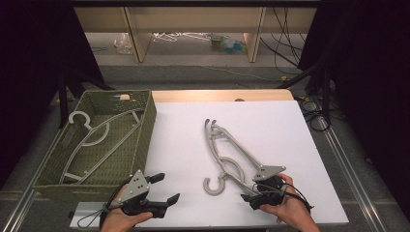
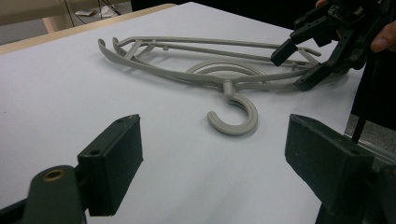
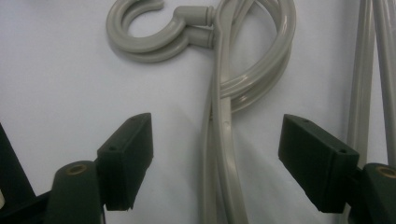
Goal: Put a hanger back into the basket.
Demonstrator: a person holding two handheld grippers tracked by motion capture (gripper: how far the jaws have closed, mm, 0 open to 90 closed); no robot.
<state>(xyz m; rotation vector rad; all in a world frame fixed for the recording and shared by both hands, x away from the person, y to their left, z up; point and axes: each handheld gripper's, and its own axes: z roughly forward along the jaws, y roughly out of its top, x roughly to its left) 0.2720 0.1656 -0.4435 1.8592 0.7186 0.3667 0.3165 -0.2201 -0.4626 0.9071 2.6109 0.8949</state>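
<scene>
Your right gripper (image 1: pixel 255 193) sits at the near edge of the white table (image 1: pixel 290 145), jaws wide and pressing on nothing. In the right gripper view the hangers (image 3: pixel 224 140) run up between its two pads, touching neither; the grey arms pass nearer the middle than either pad. Your left gripper (image 1: pixel 162 189) rests near the table's near left corner, jaws wide with only bare table between them; the hangers lie ahead of it, well apart. They look like two pale grey plastic hangers stacked flat, hooks (image 1: pixel 212 185) curled toward you, arms stretching away. Farther left, the green basket (image 1: pixel 145 130) holds another hanger (image 1: pixel 89 130)
</scene>
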